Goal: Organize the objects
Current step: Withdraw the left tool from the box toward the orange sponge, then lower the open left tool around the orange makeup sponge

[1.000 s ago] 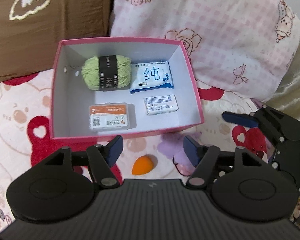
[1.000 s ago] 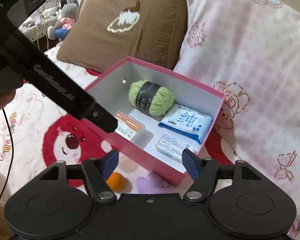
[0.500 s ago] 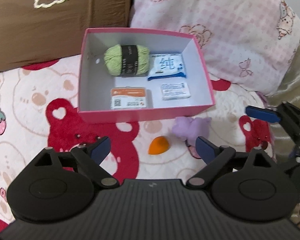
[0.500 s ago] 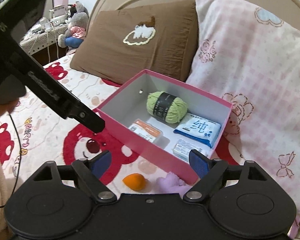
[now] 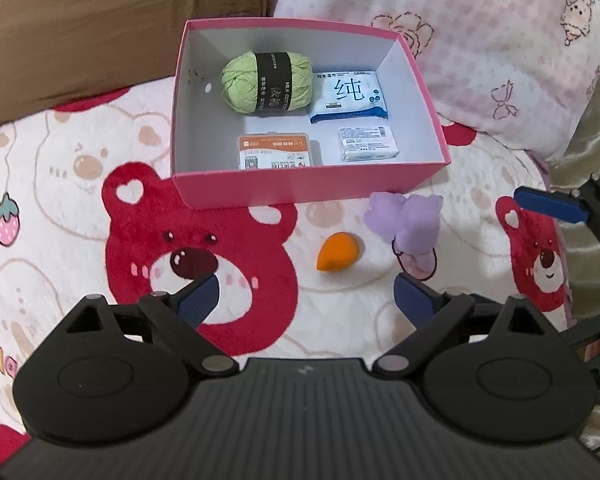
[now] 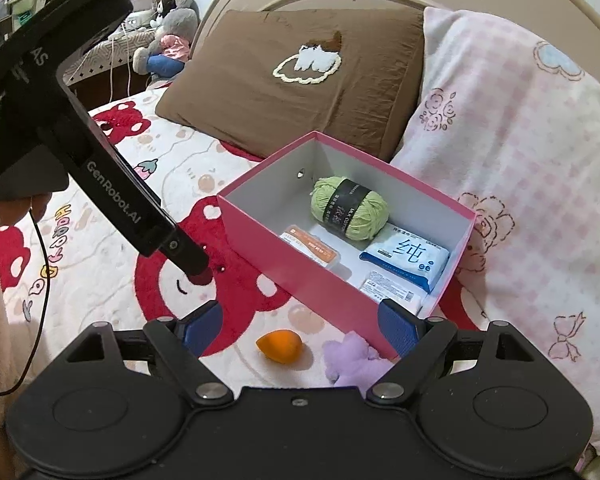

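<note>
Yarn (image 5: pixel 266 82), wipes (image 5: pixel 350 96) and two small packs sit inside pink box (image 5: pixel 300 188); orange sponge (image 5: pixel 337 257) and purple plush (image 5: pixel 410 224) remain outside. Left gripper (image 5: pixel 305 294) and right gripper (image 6: pixel 298 326) spread, empty.

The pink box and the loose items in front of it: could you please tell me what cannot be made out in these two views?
- Orange-topped case: left wrist view, lower edge hidden by the pink box's front wall; label print too small.
- Small white packet: right wrist view, partly behind the box wall and the right gripper's finger.
- Purple plush toy: right wrist view, lower part covered by the gripper body.
</note>
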The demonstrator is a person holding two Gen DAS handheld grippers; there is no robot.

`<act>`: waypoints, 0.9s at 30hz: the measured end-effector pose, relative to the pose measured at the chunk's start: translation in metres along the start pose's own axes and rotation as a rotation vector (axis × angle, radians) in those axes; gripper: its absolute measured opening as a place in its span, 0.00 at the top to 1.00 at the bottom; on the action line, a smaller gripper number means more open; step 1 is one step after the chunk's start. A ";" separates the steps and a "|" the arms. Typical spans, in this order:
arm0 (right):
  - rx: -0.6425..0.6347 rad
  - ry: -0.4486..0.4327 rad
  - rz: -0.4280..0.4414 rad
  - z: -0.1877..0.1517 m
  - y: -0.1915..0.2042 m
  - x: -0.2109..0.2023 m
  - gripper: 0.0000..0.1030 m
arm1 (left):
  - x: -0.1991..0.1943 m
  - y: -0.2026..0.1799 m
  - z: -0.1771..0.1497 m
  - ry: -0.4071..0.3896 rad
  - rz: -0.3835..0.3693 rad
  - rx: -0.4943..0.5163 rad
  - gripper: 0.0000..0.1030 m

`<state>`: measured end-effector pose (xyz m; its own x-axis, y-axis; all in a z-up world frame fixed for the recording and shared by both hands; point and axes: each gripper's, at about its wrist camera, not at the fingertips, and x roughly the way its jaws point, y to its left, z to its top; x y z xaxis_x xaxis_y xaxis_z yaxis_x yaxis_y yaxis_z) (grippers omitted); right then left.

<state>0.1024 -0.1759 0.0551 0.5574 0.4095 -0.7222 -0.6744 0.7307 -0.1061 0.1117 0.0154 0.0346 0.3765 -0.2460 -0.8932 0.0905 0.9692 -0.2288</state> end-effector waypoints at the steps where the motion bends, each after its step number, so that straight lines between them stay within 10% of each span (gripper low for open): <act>1: 0.002 0.002 0.004 0.000 0.000 0.000 0.15 | 0.000 0.001 -0.001 -0.002 -0.004 -0.002 0.08; 27: -0.055 0.047 -0.026 -0.027 0.040 0.045 0.15 | 0.047 0.022 -0.037 -0.003 -0.088 -0.055 0.08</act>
<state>0.0875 -0.1430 -0.0005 0.5525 0.3635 -0.7501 -0.6861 0.7093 -0.1616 0.0974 0.0253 -0.0263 0.3719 -0.3299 -0.8676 0.0725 0.9422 -0.3272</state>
